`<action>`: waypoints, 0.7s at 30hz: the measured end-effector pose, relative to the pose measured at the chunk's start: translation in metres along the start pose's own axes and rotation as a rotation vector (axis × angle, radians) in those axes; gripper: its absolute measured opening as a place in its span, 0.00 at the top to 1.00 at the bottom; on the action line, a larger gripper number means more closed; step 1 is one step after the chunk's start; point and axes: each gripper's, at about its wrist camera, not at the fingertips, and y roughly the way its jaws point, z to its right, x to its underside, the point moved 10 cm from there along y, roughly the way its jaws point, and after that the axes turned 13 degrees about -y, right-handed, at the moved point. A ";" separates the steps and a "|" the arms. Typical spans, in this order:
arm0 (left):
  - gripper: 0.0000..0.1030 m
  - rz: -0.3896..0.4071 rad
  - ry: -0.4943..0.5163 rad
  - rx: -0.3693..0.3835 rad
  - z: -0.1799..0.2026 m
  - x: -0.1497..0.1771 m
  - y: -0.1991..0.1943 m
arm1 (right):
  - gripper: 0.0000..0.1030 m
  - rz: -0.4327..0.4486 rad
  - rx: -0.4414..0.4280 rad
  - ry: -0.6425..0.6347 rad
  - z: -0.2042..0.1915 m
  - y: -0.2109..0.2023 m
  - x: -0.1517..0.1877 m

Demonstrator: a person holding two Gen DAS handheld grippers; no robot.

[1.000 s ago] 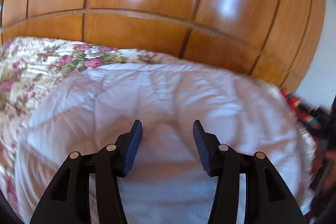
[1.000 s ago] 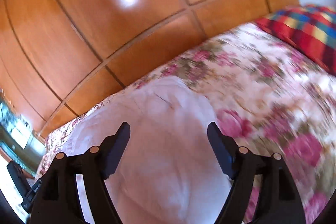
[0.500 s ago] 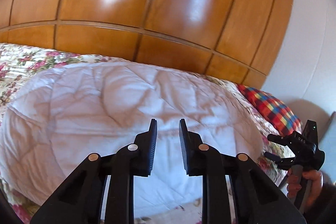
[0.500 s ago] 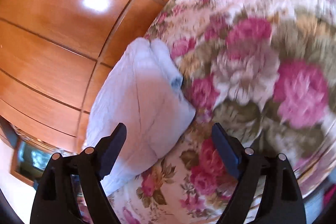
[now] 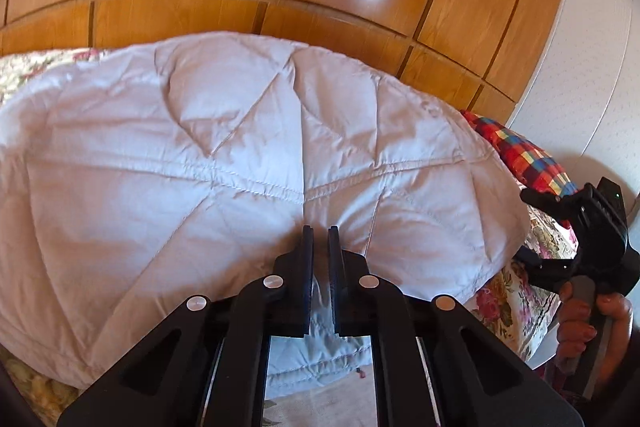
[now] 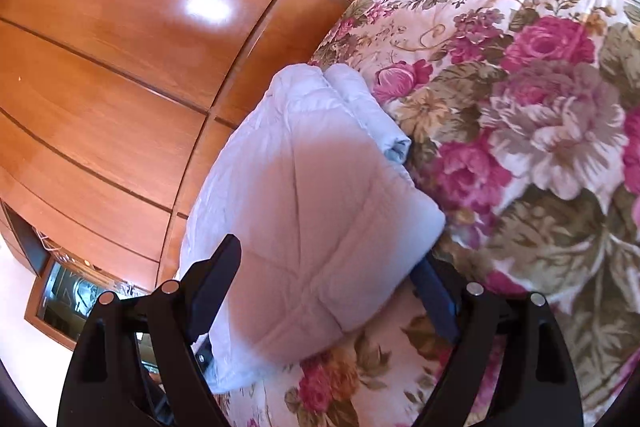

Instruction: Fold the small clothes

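Garment (image 5: pixel 248 163) | pale lilac, quilted (folded double) | on floral bedspread (image 6: pixel 540 115)

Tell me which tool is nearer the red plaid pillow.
Right. The right tool, open, sits just below the red plaid pillow; the left tool, pinching the white quilted garment's near edge, is farther away.

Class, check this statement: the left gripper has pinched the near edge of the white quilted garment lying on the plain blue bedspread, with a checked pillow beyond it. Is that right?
Not quite. The bedspread is not plain blue: it is floral, with large pink roses, as the right wrist view shows. The rest stands: the left gripper has just closed on the near edge of the white quilted garment, with the checked pillow beyond.
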 end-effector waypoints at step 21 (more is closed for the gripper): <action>0.94 -0.036 -0.016 -0.004 -0.004 0.009 0.005 | 0.83 0.019 -0.078 0.085 -0.017 0.016 -0.024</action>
